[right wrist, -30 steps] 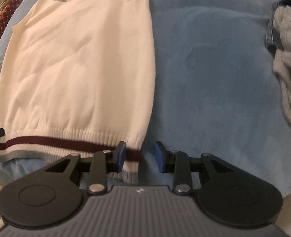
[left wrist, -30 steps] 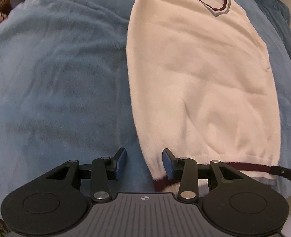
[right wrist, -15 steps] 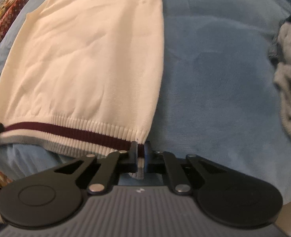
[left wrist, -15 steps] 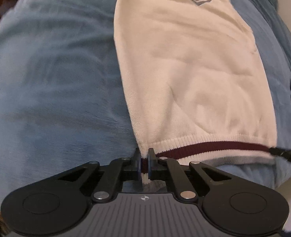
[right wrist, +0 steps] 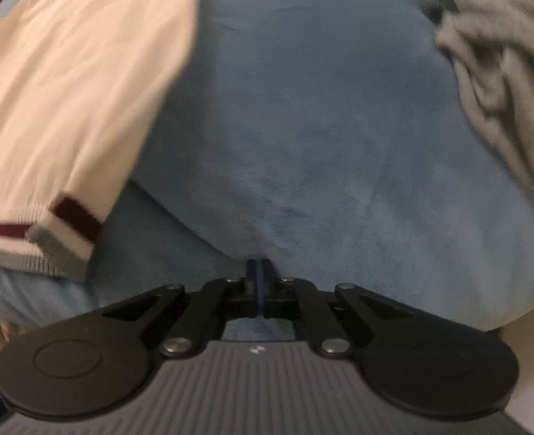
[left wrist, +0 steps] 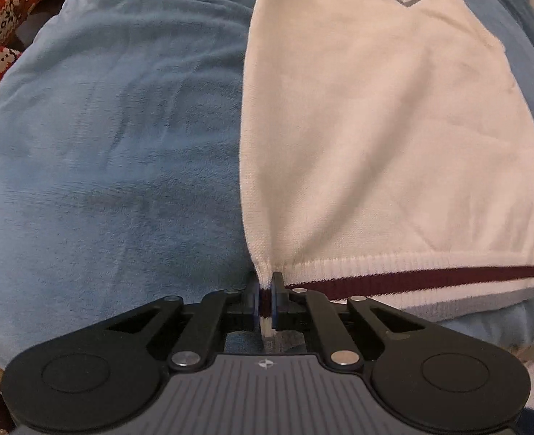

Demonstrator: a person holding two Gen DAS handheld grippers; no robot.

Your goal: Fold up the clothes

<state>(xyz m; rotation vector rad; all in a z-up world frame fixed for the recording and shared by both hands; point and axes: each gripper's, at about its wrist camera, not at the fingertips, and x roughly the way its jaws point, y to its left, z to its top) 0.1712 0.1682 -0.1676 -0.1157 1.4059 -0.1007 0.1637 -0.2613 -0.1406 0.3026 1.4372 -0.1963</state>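
1. You have one cream knit sweater (left wrist: 375, 127) lying flat on the blue blanket (left wrist: 103, 145), V-neck at the far end, ribbed hem nearest you. The hem carries one maroon stripe and one grey band; the neck trim repeats both colours.
2. Your left gripper (left wrist: 265, 302) is clamped on the hem's left corner, and the ribbing bunches into a pinch between the blue pads. A second ago those jaws stood apart beside that corner.
3. Your right gripper (right wrist: 259, 288) has its jaws pressed together with no sweater in them; only plush blanket (right wrist: 321, 127) lies under the tips. Half a second ago they were closed at the hem's right corner. Now that corner (right wrist: 63, 232) lies folded over, well to the gripper's left, so the grip was lost.
4. The blanket is soft, fleecy and brushed in patches.
5. One crumpled grey garment (right wrist: 502, 72) sits at the right edge of the right wrist view, which is motion-blurred.
6. A red patterned fabric (left wrist: 2, 21) shows at the far left of the left wrist view.
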